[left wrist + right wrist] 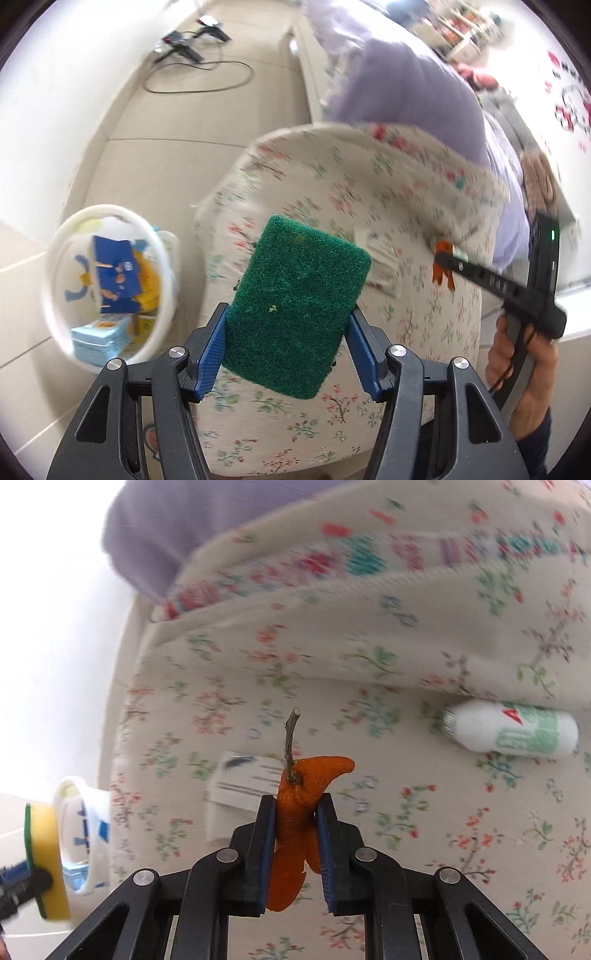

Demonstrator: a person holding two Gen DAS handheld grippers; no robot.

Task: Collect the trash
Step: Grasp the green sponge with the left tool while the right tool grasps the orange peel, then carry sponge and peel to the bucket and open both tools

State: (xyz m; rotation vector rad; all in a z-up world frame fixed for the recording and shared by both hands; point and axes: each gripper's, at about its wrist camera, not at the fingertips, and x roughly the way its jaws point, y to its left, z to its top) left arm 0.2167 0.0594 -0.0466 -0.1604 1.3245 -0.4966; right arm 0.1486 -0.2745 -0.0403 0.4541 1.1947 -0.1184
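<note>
My left gripper (pixel 288 325) is shut on a green-topped yellow sponge (pixel 295 306), held above a floral bed cover; the sponge also shows in the right wrist view (pixel 44 864). My right gripper (pixel 295 805) is shut on an orange peel with a stem (pixel 295 805), above the same cover; it also shows in the left wrist view (pixel 443 258). A white trash bin (pixel 110 284) with blue and yellow trash inside stands on the floor left of the bed; it shows in the right wrist view too (pixel 85 834). A small white bottle (pixel 513 731) and a paper slip (pixel 243 782) lie on the cover.
The floral cover (pixel 369 206) drapes a bed, with a lilac pillow (pixel 406 74) behind it. Black cables and devices (pixel 192 48) lie on the beige tile floor far back. A white wall is at the left.
</note>
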